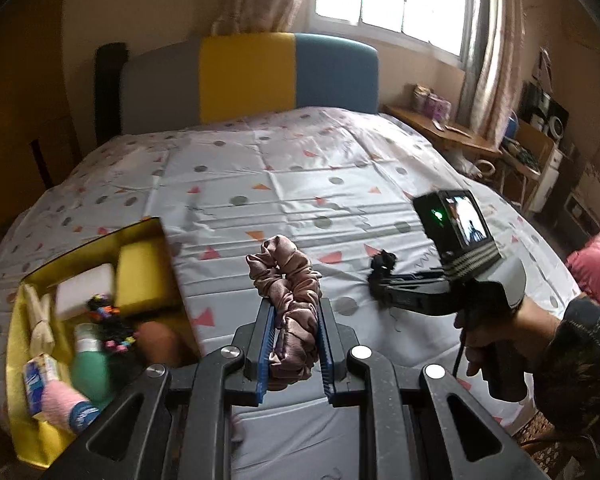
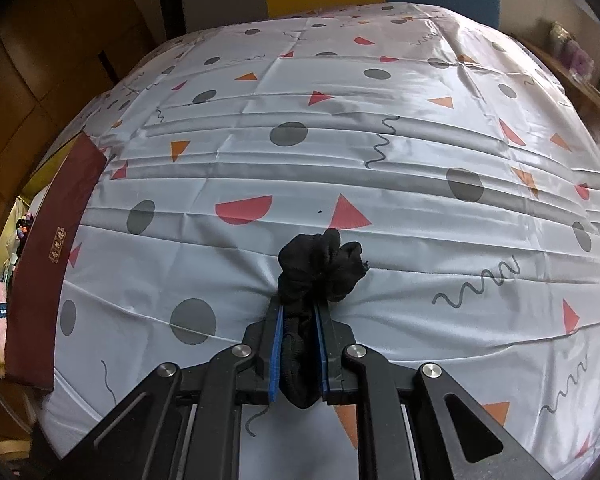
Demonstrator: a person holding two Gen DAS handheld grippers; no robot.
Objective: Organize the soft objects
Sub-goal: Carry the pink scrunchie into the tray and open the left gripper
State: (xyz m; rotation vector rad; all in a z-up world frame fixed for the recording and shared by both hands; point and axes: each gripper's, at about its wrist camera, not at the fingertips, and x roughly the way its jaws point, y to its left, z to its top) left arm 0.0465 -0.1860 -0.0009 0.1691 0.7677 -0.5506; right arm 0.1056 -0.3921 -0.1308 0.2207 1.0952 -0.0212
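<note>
My left gripper [image 1: 294, 308] is shut on a pinkish-brown satin scrunchie [image 1: 288, 300] and holds it above the bed, just right of the yellow box [image 1: 24, 360]. My right gripper [image 2: 299, 312] is shut on a black scrunchie [image 2: 320, 272], low over the patterned bedsheet [image 2: 380, 160]. The right gripper also shows in the left wrist view [image 1: 378, 280], to the right, with the black scrunchie [image 1: 384, 261] at its tip. The box shows at the left edge of the right wrist view, behind its dark red side [image 2: 48, 264].
The box holds a yellow sponge [image 1: 140, 276], a white block [image 1: 84, 292], a green bottle [image 1: 90, 364], a brown ball [image 1: 158, 342], a pink roll [image 1: 66, 406] and small hair ties [image 1: 108, 320]. A headboard [image 1: 252, 76] stands at the far end. A wooden desk [image 1: 440, 128] is at the right.
</note>
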